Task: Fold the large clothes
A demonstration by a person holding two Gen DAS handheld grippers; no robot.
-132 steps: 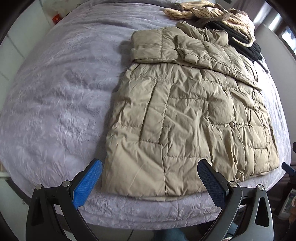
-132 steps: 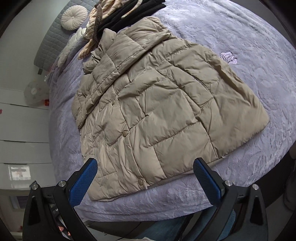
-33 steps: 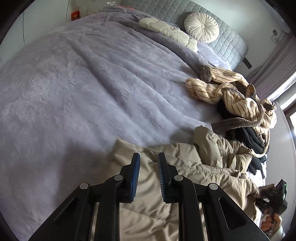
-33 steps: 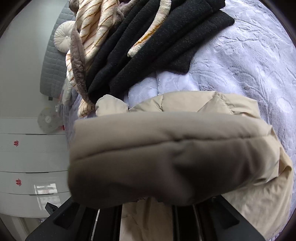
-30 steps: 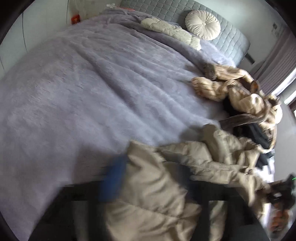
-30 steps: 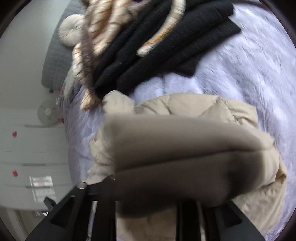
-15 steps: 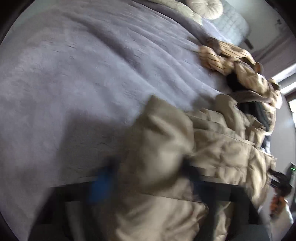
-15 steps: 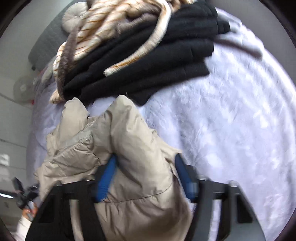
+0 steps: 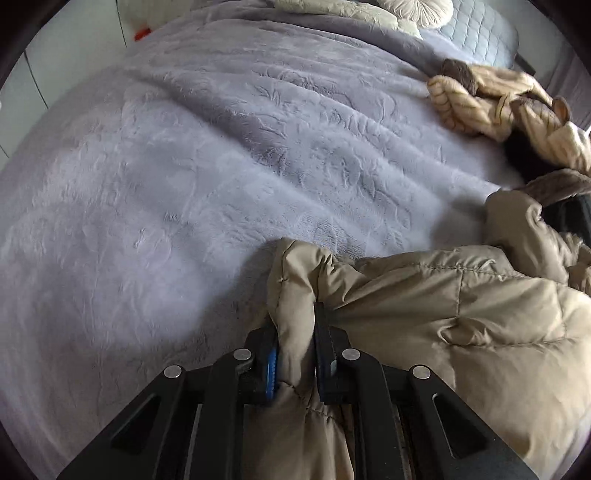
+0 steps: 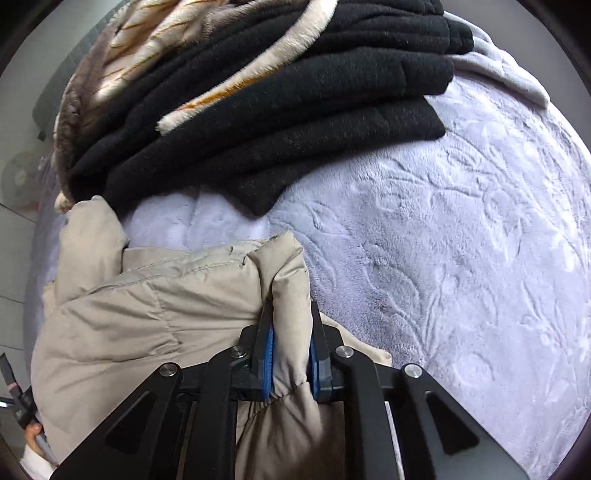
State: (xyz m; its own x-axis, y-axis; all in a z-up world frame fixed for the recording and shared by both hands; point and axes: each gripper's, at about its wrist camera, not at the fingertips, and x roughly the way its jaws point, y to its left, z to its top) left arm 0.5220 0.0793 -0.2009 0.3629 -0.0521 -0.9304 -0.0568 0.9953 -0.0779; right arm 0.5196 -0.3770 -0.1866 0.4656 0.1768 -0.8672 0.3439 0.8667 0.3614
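Note:
A beige puffer jacket lies bunched on the lilac bed cover. In the left wrist view my left gripper pinches a puffy corner of it; the jaws are closing, with the blue pads pressed into the fabric on both sides. In the right wrist view the jacket spreads to the lower left, and my right gripper holds another corner fold the same way, its jaws also closing on the padding. Both corners stick up past the fingertips, close above the cover.
Folded black clothes with a striped cream garment on top lie just beyond the jacket. That striped garment is at the right in the left view. A round cushion sits at the headboard. A hand shows at the lower left.
Both grippers let go of the folded jacket, opened, sank toward the bed and closed again on its corners. The jacket now lies lower, against the cover.

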